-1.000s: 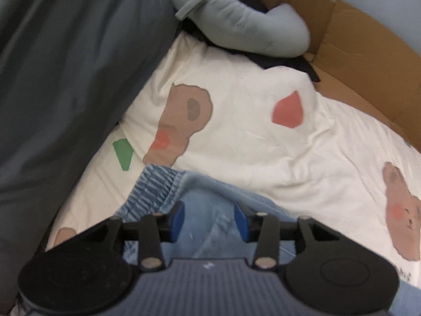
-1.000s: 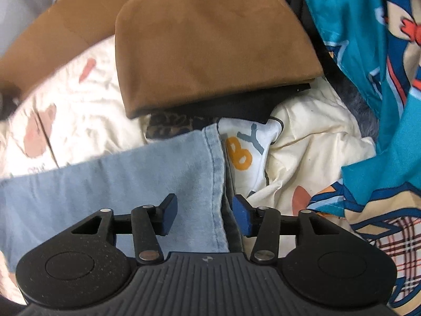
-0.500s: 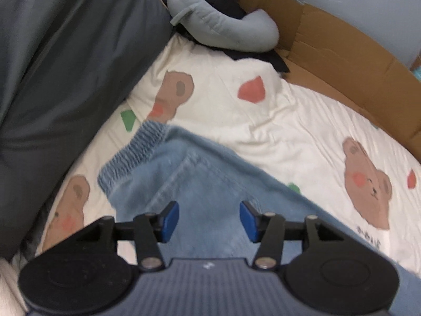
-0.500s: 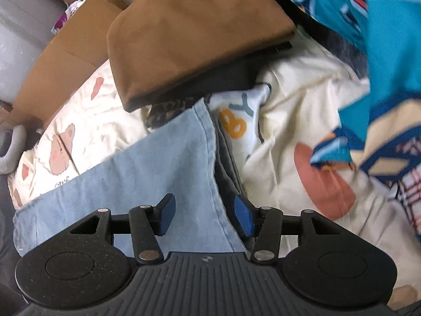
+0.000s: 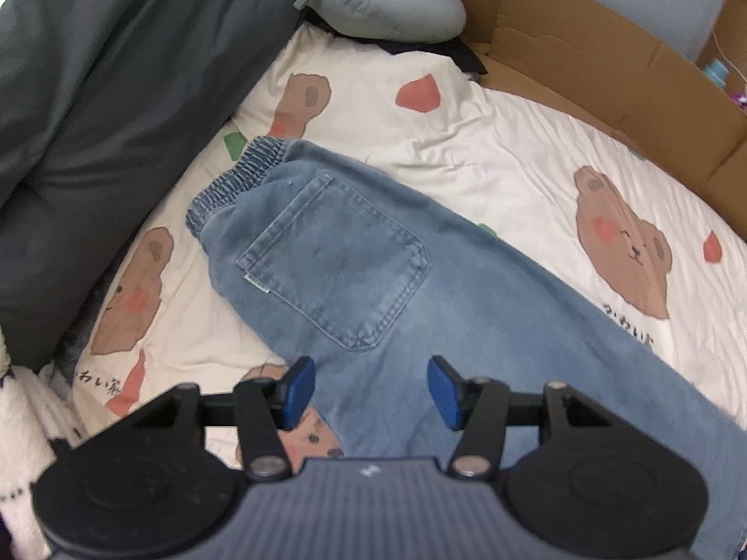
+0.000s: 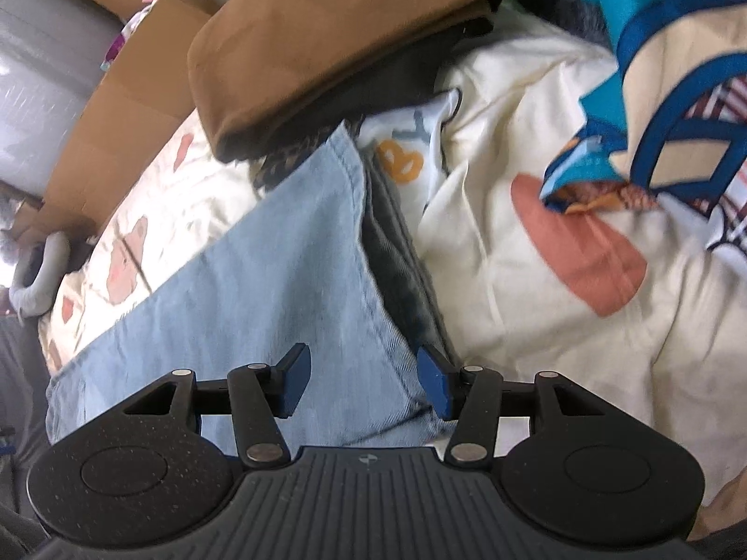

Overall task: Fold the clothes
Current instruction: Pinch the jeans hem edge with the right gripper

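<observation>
Light blue jeans [image 5: 355, 261] lie flat on a cream bear-print sheet [image 5: 537, 154], back pocket up, elastic waistband at the upper left. My left gripper [image 5: 371, 392] hangs open above the seat of the jeans, nothing between its fingers. In the right wrist view the leg end of the jeans [image 6: 280, 270] runs from the hem at upper right down toward the camera. My right gripper [image 6: 362, 382] is open over the leg's right edge near the hem, holding nothing.
A dark grey duvet [image 5: 93, 93] rises on the left. A grey neck pillow [image 5: 373, 9] and flattened cardboard [image 5: 607, 60] border the far side. A folded brown garment [image 6: 327, 37], a white printed top [image 6: 411, 154] and a teal patterned cloth [image 6: 653, 70] crowd the hem end.
Both grippers have drawn back and up from the jeans, so more of the garment shows. The left one was close over the waistband; the whole seat and pocket are in view now.
</observation>
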`<state>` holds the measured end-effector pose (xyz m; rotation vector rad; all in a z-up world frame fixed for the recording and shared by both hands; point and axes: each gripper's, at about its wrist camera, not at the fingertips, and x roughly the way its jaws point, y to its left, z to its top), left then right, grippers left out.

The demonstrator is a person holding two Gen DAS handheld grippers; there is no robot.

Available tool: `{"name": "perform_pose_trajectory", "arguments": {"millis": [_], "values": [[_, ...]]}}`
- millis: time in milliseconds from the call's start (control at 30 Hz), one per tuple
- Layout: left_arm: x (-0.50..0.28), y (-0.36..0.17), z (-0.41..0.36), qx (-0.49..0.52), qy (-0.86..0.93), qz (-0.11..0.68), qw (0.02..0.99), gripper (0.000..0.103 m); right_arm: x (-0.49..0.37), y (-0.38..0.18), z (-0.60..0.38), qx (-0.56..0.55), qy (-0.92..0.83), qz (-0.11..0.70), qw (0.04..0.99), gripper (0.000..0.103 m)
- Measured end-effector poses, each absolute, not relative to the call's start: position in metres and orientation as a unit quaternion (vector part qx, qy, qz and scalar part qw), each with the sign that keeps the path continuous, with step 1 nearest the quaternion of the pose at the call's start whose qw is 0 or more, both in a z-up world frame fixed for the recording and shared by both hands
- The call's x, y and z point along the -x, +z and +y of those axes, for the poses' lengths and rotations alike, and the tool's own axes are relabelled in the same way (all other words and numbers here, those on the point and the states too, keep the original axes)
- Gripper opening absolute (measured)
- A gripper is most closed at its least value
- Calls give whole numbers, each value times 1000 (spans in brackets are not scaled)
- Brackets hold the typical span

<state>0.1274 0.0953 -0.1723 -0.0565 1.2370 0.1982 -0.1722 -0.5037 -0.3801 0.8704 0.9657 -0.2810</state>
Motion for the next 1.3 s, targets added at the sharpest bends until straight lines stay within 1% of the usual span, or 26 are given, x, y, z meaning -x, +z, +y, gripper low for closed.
{"name": "perform_pose_trajectory", "arguments": {"millis": [300, 633, 700, 800, 867, 1000, 1100, 1133, 1233, 1267, 1300], "values": [[-127, -189, 65, 14, 54, 586, 808, 61, 178, -393, -503, -392, -148, 456, 786, 59], [-128, -244, 45, 14, 30, 621, 784, 61, 170, -392, -495, -343, -132, 467, 804, 55], [-126, -252, 39, 13, 21, 625, 780, 61, 168, -392, -493, -334, -129, 469, 807, 51], [-123, -260, 29, 6, 7, 630, 776, 61, 165, -392, -491, -319, -123, 473, 812, 41], [-122, -264, 27, 3, 1, 633, 774, 61, 162, -391, -491, -305, -119, 478, 815, 27], [-118, -272, 28, 0, 2, 639, 770, 61, 159, -388, -492, -292, -101, 482, 820, 25], [-114, -275, 29, -1, 5, 643, 766, 61, 155, -391, -493, -290, -86, 490, 818, 27], [-113, -275, 29, -1, 5, 644, 765, 61, 153, -394, -494, -292, -82, 495, 814, 31], [-112, -275, 28, -2, 4, 646, 764, 61, 153, -403, -500, -312, -74, 507, 800, 31], [-111, -274, 27, -2, 4, 646, 763, 61, 153, -405, -501, -315, -72, 513, 795, 26], [-110, -274, 27, -2, 4, 647, 763, 61, 153, -406, -502, -315, -72, 522, 789, 18]]}}
